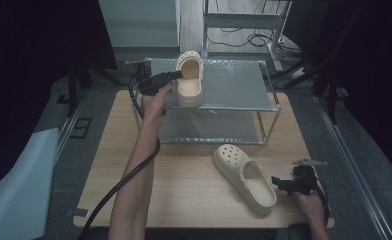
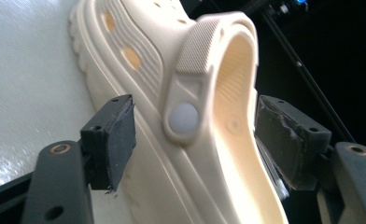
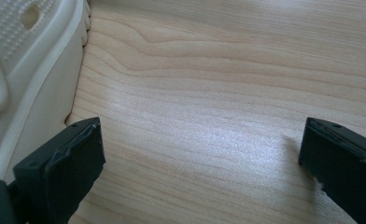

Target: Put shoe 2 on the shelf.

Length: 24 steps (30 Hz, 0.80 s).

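Note:
A cream clog (image 1: 189, 82) stands on the top shelf of a metal rack (image 1: 234, 85), toe pointing away from me. My left gripper (image 1: 176, 75) reaches it from the left. In the left gripper view the clog's side wall and strap rivet (image 2: 183, 116) lie between the jaws of that gripper (image 2: 195, 126); both pads stand off the wall, so it is open. A second cream clog (image 1: 244, 177) lies on the wooden table at front right. My right gripper (image 1: 279, 182) rests just right of its heel, and the right gripper (image 3: 200, 149) is open over bare wood, with the clog's edge (image 3: 27, 56) beside its left jaw.
The rack has a lower shelf (image 1: 209, 127) under the top one and fills the back half of the wooden table (image 1: 184, 175). Thick cables trail from both grippers toward the front edge. Dark curtains and stands flank the table.

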Motion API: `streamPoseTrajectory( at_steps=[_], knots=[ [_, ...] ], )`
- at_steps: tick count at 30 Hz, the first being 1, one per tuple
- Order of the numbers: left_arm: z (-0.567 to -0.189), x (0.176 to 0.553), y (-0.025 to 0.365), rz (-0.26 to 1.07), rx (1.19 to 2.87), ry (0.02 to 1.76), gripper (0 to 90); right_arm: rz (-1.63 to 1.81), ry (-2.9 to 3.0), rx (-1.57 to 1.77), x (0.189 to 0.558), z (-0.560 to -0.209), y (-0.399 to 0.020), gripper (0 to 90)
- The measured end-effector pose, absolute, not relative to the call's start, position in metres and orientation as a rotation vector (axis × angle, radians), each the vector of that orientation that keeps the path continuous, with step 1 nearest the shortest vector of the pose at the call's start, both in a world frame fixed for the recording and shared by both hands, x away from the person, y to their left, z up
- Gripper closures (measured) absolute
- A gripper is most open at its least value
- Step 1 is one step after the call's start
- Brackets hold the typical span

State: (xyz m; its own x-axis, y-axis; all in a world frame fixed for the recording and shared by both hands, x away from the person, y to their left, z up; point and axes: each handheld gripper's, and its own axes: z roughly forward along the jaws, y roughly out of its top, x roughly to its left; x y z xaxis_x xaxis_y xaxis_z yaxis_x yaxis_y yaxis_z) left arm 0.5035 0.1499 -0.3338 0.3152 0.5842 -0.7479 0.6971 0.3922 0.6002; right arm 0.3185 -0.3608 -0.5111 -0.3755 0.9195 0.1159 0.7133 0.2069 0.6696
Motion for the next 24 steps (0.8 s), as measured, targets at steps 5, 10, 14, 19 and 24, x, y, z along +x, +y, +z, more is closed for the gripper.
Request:
streamPoseTrajectory(
  at_steps=[5, 10, 14, 19, 24],
  knots=[
    [-0.331, 0.493, 0.151, -0.105, 1.33, 1.316, 23.7, 0.948, 2.176, 1.531, 0.318, -0.51, -0.36, 0.0],
    [-0.329, 0.483, 0.154, -0.096, 1.372, 1.282, 17.5, 0.948, 2.174, 1.526, 0.318, -0.51, -0.36, 0.0],
    [-0.327, 0.474, 0.155, -0.088, 1.401, 1.256, 14.2, 0.946, 2.176, 1.524, 0.318, -0.51, -0.36, 0.0],
    [-0.327, 0.463, 0.154, -0.091, 1.432, 1.228, 11.2, 0.945, 2.177, 1.521, 0.318, -0.51, -0.359, 0.0],
    [-0.33, 0.453, 0.154, -0.103, 1.44, 1.198, 7.1, 0.941, 2.182, 1.518, 0.318, -0.51, -0.359, 0.0]
  ],
)
